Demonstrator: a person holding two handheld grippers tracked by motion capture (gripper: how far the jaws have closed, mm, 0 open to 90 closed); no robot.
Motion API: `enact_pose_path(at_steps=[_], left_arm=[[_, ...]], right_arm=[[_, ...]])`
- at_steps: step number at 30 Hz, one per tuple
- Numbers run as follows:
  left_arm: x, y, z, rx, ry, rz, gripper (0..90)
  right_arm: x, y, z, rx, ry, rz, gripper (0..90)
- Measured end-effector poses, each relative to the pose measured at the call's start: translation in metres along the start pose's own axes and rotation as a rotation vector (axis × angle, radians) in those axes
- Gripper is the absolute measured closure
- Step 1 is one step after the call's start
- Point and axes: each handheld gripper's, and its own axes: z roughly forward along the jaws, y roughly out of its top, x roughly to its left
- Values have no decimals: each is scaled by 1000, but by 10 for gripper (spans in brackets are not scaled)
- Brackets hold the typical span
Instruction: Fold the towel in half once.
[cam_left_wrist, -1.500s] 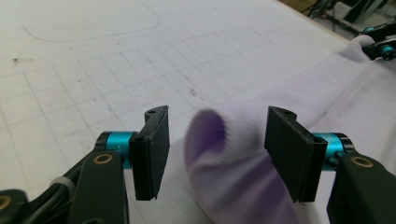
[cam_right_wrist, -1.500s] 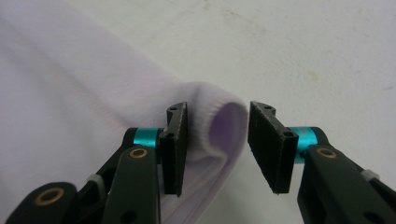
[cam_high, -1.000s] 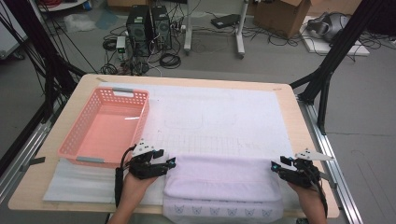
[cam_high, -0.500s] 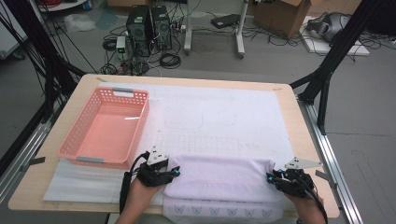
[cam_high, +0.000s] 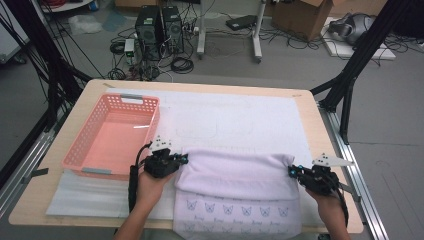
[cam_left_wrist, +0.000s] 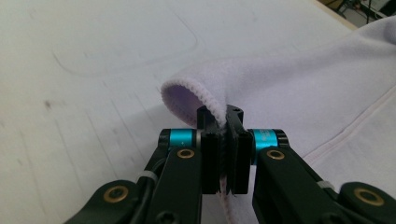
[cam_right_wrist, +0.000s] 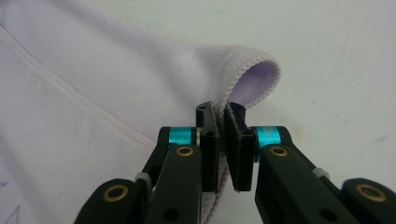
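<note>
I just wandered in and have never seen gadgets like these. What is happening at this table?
A person is handling a pale lilac towel with two hand-held grippers. The left gripper and the right gripper are each clamped on a corner of its far edge, which is folded over on the white mat. A pink basket sits at the left, with nothing in it.

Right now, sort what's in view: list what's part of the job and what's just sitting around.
In use:
- towel, pinched at both far corners
- left gripper
- right gripper
- table

Just sitting around:
- pink basket, nothing in it
- computer towers on floor
- cardboard box
</note>
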Motion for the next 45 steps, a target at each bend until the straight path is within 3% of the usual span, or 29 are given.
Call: enact_pose_path(at_steps=[6,12,15,18,20,25,28,30,32,35,38,39,40,42,45], left_arm=[[20,26,22,-3,36,-17,858],[32,37,41,-8,73,-32,857],[38,43,47,-18,86,-41,858],[42,50,50,-37,99,-38,858],[45,51,51,-74,100,-57,857],[52,46,57,-49,109,-68,857],[49,42,62,-20,94,-44,842],[47,40,62,-17,106,-31,712],[49,38,59,-28,107,-43,601],[47,33,53,-52,81,-45,562],[43,29,52,7,11,-51,506],[41,29,52,23,5,-37,493],[38,28,51,21,-2,-26,489],[34,21,50,-13,-2,-43,502],[30,8,56,68,2,-40,564]], right_arm=[[-22,23,21,-13,-19,8,849],[-36,43,43,1,-68,-8,848],[-42,51,50,-1,-87,6,849],[-46,59,56,-13,-109,12,849],[-47,63,59,-30,-119,25,849],[-50,71,67,-54,-151,25,861],[-53,69,74,-36,-162,64,861],[-55,66,79,-11,-150,94,838],[-55,65,81,4,-155,111,727],[-57,64,74,-20,-142,144,653],[-57,61,65,-19,-110,151,640],[-56,59,64,-13,-88,150,634],[-55,57,62,-12,-78,145,632],[-53,52,62,6,-51,146,623],[-50,44,68,59,-50,134,621]])
